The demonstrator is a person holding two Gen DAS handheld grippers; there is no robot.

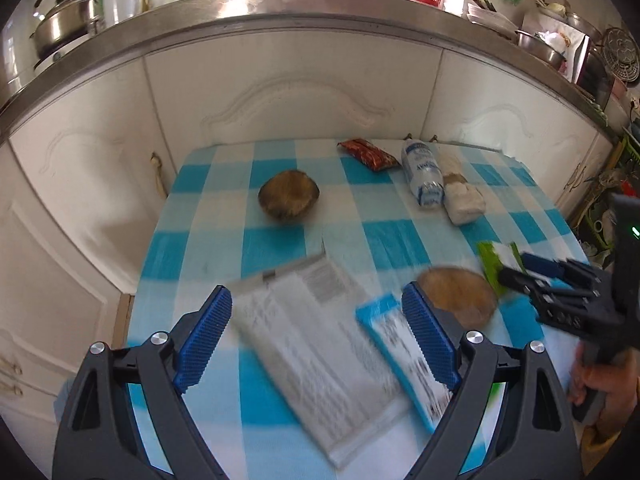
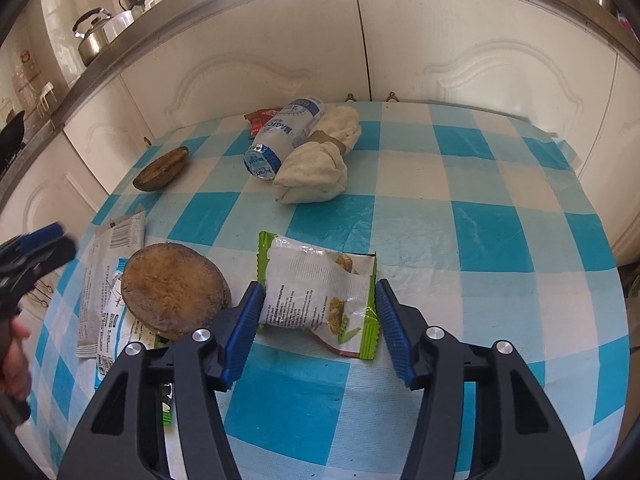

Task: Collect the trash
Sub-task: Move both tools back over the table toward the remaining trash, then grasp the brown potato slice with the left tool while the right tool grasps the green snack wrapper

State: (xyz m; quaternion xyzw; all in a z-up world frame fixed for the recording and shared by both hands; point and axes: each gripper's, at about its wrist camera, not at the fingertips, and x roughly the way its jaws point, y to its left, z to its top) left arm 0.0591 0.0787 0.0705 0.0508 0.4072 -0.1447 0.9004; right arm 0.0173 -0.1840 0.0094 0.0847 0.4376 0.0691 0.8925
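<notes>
White kitchen cabinets (image 2: 280, 52) back a table under a blue-and-white checked cloth (image 2: 480, 232), litter scattered all over it. Right gripper (image 2: 318, 320) straddles the green-and-white snack wrapper (image 2: 320, 296); its blue pads sit right at the wrapper's edges, the wrapper flat on the cloth between them, not clearly pinched. Left gripper (image 1: 316, 340) hangs wide open and empty above a grey printed packet (image 1: 312, 344) and a blue-edged packet (image 1: 400, 352), both blurred. Just beside the wrapper lies a round brown husk piece (image 2: 172, 288), resting on those packets. Further back: another brown husk piece (image 1: 288, 196), a red sachet (image 1: 368, 152), a plastic bottle (image 2: 280, 140) on its side touching a cloth bundle (image 2: 320, 164).
</notes>
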